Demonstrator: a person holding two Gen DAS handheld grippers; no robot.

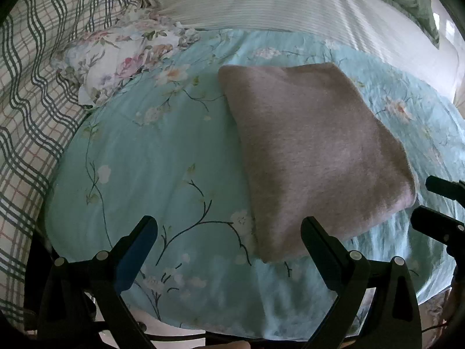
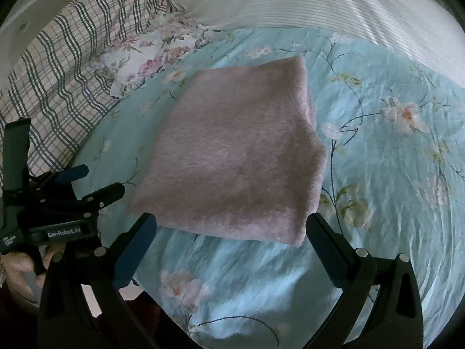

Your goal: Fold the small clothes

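Pink folded cloth (image 2: 235, 160) lies between both wide-open, empty claws (image 1: 229, 232) (image 2: 232, 229).

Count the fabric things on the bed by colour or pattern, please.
Pink folded cloth: 1
Blue floral sheet: 1
White floral pillow: 1
Plaid quilt: 1
White striped cover: 1
Total: 5

garment (image 1: 314, 151): mauve-pink | sheet (image 1: 151, 168): turquoise floral | blanket (image 1: 29, 93): plaid
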